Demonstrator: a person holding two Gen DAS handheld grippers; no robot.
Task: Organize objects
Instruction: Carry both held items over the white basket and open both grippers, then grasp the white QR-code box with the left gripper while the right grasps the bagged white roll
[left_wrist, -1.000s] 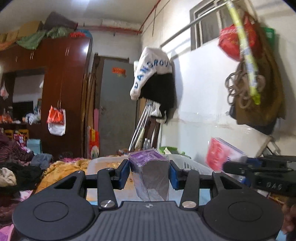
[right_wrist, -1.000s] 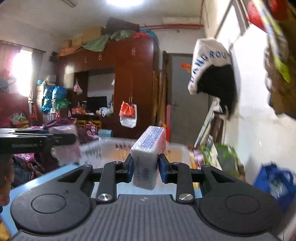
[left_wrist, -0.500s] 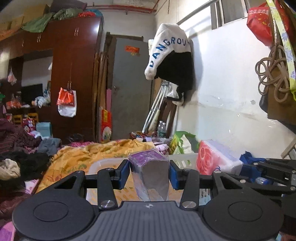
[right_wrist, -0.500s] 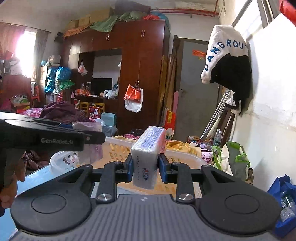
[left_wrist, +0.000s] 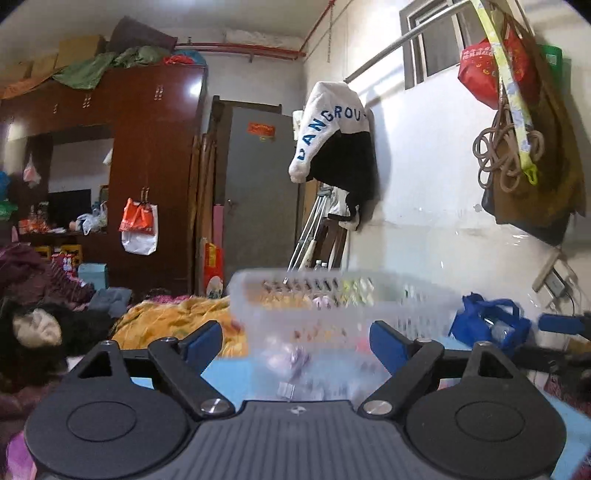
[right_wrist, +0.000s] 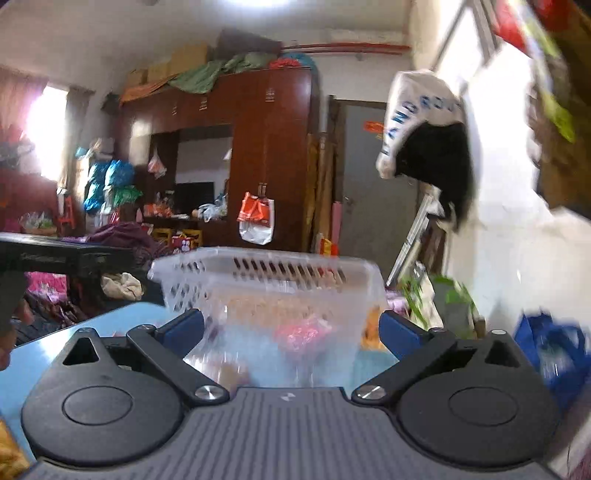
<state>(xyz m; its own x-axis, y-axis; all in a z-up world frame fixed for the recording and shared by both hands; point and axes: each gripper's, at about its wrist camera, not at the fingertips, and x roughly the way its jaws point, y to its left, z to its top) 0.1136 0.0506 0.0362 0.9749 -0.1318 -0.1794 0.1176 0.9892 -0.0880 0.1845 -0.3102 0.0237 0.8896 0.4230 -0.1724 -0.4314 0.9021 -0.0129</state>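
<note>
A clear plastic basket (left_wrist: 332, 295) with a slotted rim stands on a light blue table, straight ahead in both views; it also shows in the right wrist view (right_wrist: 266, 273). My left gripper (left_wrist: 295, 343) is open and empty in front of it. A blurred purple pack (left_wrist: 291, 360) lies inside the basket. My right gripper (right_wrist: 291, 330) is open and empty, level with the basket's near wall. A blurred pink-red pack (right_wrist: 301, 332) lies inside. The left gripper's black body (right_wrist: 66, 254) shows at the left of the right wrist view.
The light blue table (right_wrist: 110, 317) carries the basket. A white wall (left_wrist: 424, 221) with hanging bags runs on the right. A blue bag (left_wrist: 487, 325) sits to the right. A bed with a yellow blanket (left_wrist: 170, 317) and clothes lies beyond, left.
Both grippers have opened. The purple pack left the left gripper and the white-and-pink pack left the right gripper; both now lie in the basket. Both grippers sit lower, level with the basket wall.
</note>
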